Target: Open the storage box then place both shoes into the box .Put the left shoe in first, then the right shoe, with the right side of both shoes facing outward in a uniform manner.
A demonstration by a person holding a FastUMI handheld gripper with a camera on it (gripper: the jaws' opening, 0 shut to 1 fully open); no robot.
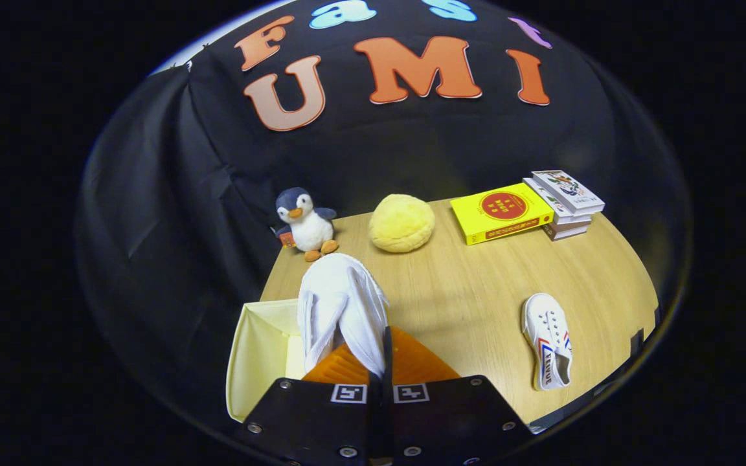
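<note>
Gripper (378, 362) pinching white shoe (340, 310) over open cream storage box (259, 353), second shoe (548, 340) well apart on table (470, 291).

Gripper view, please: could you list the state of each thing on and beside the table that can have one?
Hand-held gripper: shut on held white shoe.
Held white shoe: lifted, over the storage box.
Storage box: open, at the table's edge.
Second white shoe: lying flat on the table, untouched.
Penguin plush: upright.
Yellow round cushion: resting on the table.
Yellow book: closed, flat.
Stacked books: closed, piled.
</note>
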